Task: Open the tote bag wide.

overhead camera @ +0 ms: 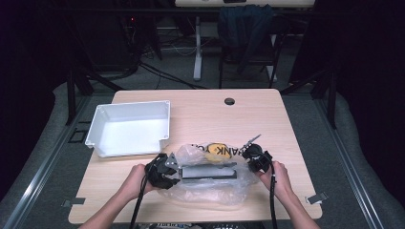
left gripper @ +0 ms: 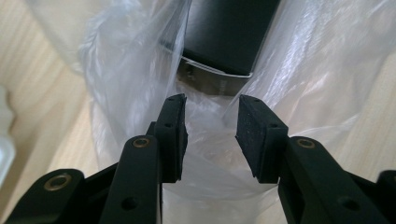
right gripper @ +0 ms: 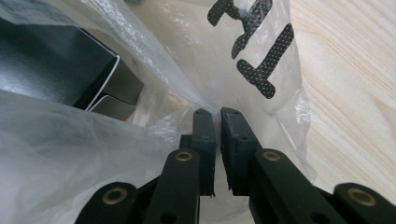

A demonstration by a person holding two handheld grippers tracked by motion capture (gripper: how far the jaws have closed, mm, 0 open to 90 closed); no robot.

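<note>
A clear plastic bag (overhead camera: 212, 192) with black "THANK YOU" lettering and a yellow print lies on the near part of the wooden table (overhead camera: 267, 119). Inside it lies a long black box (overhead camera: 210, 171). My left gripper (overhead camera: 176, 170) is at the bag's left end. In the left gripper view it (left gripper: 210, 105) stands open with loose bag film (left gripper: 317, 70) between the jaws and the box end (left gripper: 224, 32) just ahead. My right gripper (overhead camera: 246, 156) is at the bag's right end. In the right gripper view it (right gripper: 218, 114) is shut on a fold of bag film (right gripper: 56, 154), beside the box (right gripper: 46, 65).
An empty white bin (overhead camera: 131, 107) stands at the table's left, just beyond the left gripper. A cable hole (overhead camera: 229, 101) sits near the far edge. Behind the table are a chair with a dark jacket (overhead camera: 246, 28) and a desk leg (overhead camera: 197, 47).
</note>
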